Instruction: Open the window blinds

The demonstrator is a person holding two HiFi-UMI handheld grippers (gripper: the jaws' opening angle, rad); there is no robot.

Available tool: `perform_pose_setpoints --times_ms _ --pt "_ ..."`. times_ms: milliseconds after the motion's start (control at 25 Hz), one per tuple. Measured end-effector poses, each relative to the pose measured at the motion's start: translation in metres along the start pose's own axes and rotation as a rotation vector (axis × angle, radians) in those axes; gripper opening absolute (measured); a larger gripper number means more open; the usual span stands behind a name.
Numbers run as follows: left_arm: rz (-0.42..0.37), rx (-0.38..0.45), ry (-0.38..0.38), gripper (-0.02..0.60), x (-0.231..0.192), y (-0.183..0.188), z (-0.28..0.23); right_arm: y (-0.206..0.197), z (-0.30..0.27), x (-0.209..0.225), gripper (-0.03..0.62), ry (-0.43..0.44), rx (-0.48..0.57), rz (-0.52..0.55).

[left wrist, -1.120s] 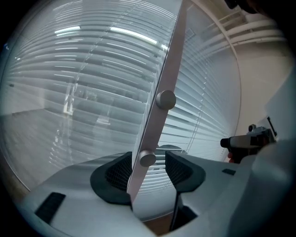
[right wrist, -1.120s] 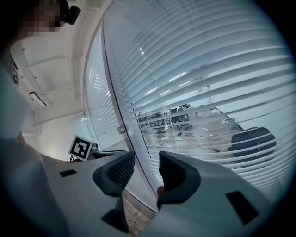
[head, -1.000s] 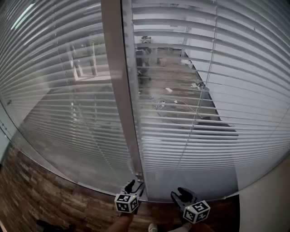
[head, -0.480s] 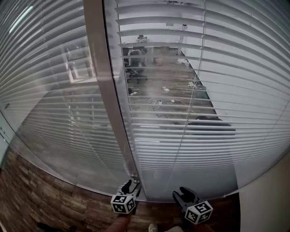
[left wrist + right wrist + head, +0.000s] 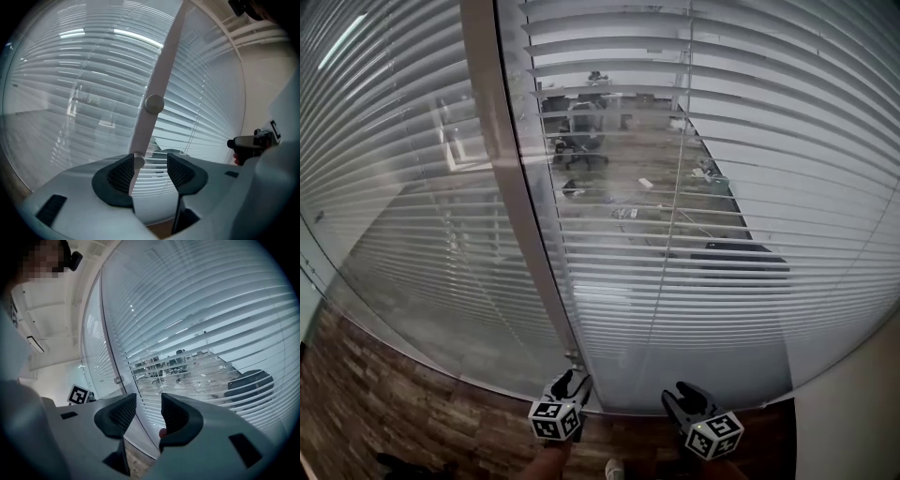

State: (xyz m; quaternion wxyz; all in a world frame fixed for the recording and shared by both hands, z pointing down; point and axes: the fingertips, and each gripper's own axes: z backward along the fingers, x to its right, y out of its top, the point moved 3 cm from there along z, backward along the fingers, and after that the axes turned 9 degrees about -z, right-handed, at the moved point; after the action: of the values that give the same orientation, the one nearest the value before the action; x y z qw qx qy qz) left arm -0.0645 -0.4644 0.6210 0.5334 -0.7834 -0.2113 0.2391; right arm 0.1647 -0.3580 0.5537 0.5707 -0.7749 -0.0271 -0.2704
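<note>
White slatted blinds [image 5: 741, 197] hang right of the metal post [image 5: 502, 187], still fully lowered. Only the viewpoint has swung since a second ago. Left gripper [image 5: 572, 382] sits at the post's foot and right gripper [image 5: 684, 397] further right, both with jaws apart and empty. Opening not started.

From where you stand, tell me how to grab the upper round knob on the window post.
Take the upper round knob by its rim, a jaw on each side, coming straight at the post from the room side. It looks like a small button standing proud of the flat post, so only its sides offer a hold. The left gripper, jaws open, points that way.
</note>
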Motion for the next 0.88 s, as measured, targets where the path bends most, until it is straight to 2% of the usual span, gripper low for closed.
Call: perform_pose_setpoints --times_ms 120,360,880 --pt "0.0 0.004 0.005 0.234 0.013 0.0 0.009 0.001 0.013 0.002 0.172 0.008 0.001 0.002" --pt "0.018 0.017 0.031 0.233 0.032 0.023 0.024 0.031 0.031 -0.003 0.172 0.022 -0.001 0.012" --pt "0.019 0.038 0.031 0.233 0.137 0.035 0.075 0.057 0.137 0.001 0.172 0.045 0.007 0.038"
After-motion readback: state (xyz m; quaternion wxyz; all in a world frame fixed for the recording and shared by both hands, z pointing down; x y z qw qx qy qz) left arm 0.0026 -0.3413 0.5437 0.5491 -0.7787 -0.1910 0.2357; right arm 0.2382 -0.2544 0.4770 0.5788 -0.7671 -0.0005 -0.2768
